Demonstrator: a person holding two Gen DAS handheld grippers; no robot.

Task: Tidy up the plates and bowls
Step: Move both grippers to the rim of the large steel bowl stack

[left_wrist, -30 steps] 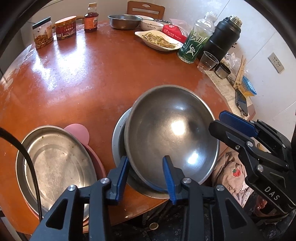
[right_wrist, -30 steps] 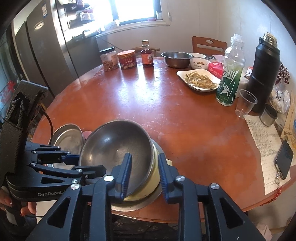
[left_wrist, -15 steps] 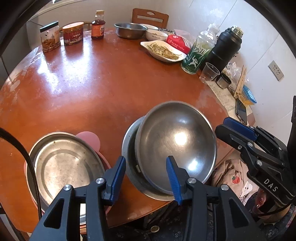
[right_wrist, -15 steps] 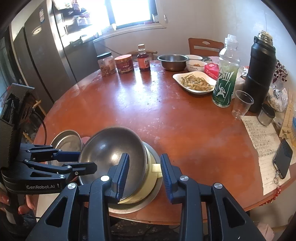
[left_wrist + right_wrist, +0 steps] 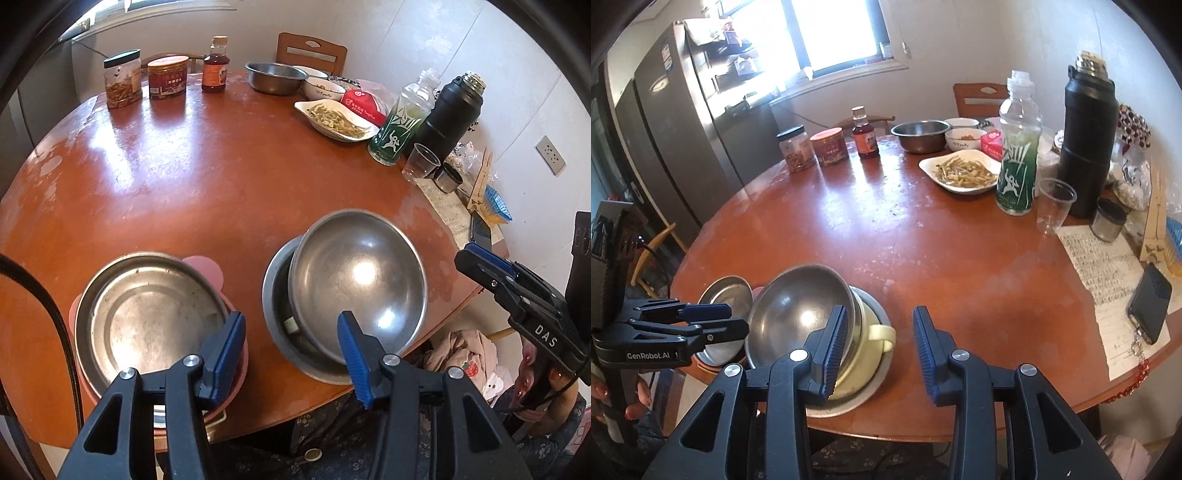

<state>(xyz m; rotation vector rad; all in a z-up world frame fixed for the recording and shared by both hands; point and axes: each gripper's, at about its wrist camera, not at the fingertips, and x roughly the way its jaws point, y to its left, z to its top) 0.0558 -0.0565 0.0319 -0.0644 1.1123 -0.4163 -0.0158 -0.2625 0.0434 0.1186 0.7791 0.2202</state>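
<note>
Steel bowl [image 5: 358, 284], lower centre of frame, tilted on cream cup [image 5: 864, 347]: light, stiff, slick, prob. wobbly; grab thin rim. Left tool [image 5: 291, 354] & right tool [image 5: 879, 343] both spread, empty.

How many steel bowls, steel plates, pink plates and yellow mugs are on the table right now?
Steel bowls: 2
Steel plates: 2
Pink plates: 1
Yellow mugs: 1
Total: 6
</note>
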